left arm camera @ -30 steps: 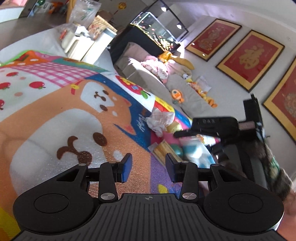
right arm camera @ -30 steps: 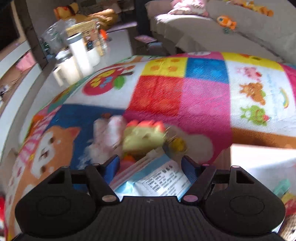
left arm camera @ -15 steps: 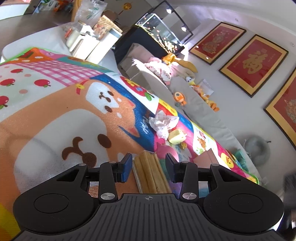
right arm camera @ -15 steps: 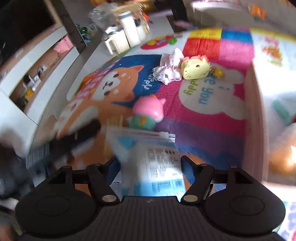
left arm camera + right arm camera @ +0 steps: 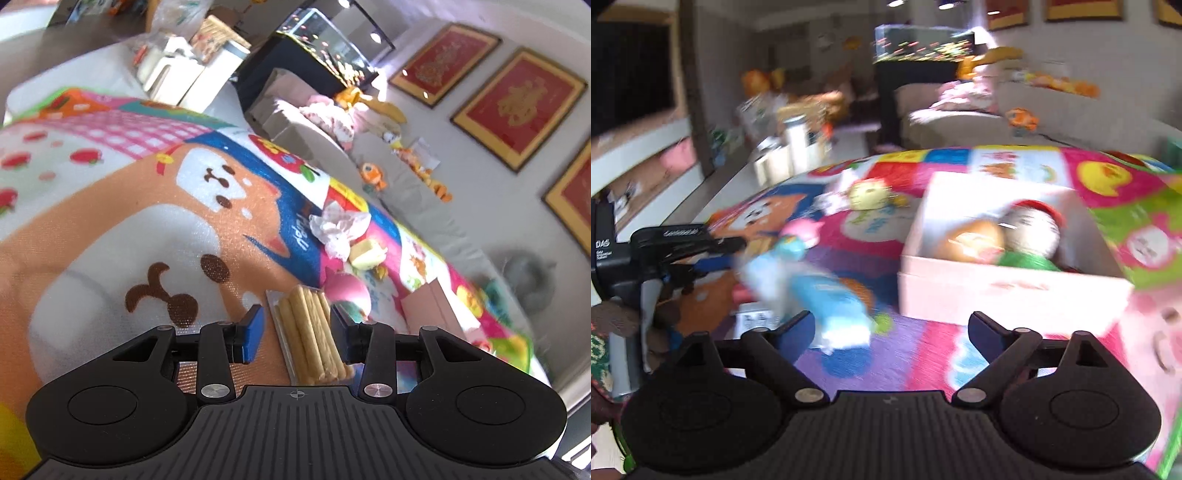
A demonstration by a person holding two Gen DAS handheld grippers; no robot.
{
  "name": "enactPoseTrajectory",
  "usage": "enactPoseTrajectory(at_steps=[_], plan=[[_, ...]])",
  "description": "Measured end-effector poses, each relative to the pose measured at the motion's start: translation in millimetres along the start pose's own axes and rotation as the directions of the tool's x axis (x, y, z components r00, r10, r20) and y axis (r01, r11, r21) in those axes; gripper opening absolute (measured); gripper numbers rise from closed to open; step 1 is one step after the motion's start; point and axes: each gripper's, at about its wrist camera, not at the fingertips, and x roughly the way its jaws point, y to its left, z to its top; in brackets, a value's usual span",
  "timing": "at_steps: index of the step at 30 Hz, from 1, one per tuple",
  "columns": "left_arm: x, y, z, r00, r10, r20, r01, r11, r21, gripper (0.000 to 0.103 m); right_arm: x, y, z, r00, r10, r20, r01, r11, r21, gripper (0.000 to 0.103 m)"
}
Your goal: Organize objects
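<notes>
In the left wrist view my left gripper (image 5: 295,332) is open with a clear pack of yellow biscuit sticks (image 5: 310,332) lying on the play mat between its jaws. Past it lie a pink-headed toy (image 5: 349,290), a yellow toy (image 5: 367,253) and a crumpled white wrapper (image 5: 338,229). In the right wrist view my right gripper (image 5: 892,332) is open. A blue and white packet (image 5: 827,299) hangs blurred by its left finger, seemingly loose. A pink box (image 5: 1012,266) with toys inside sits ahead to the right. The left gripper (image 5: 683,243) shows at the left.
A colourful cartoon play mat (image 5: 110,206) covers the floor. A beige sofa (image 5: 406,184) with plush toys, a black cabinet with a glass tank (image 5: 306,62) and white containers (image 5: 173,74) stand beyond it. The pink box (image 5: 436,310) shows at the right.
My right gripper swung from the toys towards the pink box, and the packet slipped from between its jaws to the left. My left gripper moved over the biscuit pack.
</notes>
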Motion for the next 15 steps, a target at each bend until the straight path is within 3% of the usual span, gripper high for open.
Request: enactPoseTrajectory(at_steps=[3, 6, 10, 12, 15], plan=[[-22, -16, 3, 1.0, -0.016, 0.024, 0.014, 0.997, 0.071, 0.043, 1, -15, -15, 0.995, -0.095, 0.013, 0.095, 0.995, 0.019, 0.095], [-50, -38, 4, 0.998, -0.06, 0.003, 0.059, 0.988, 0.14, 0.043, 8, -32, -26, 0.993, -0.12, -0.004, 0.12, 0.989, 0.086, 0.095], [-61, -68, -13, 0.982, -0.096, -0.164, 0.133, 0.964, 0.231, 0.043, 15, -51, -38, 0.993, -0.119, -0.015, 0.119, 0.974, 0.195, 0.095], [-60, -80, -29, 0.967, -0.08, -0.241, 0.147, 0.95, 0.276, 0.043, 17, -57, -38, 0.993, -0.116, -0.024, 0.119, 0.965, 0.234, 0.095], [-51, -98, -54, 0.954, -0.028, -0.297, 0.144, 0.916, 0.375, 0.043, 14, -64, -41, 0.994, -0.108, -0.018, 0.109, 0.951, 0.29, 0.101]])
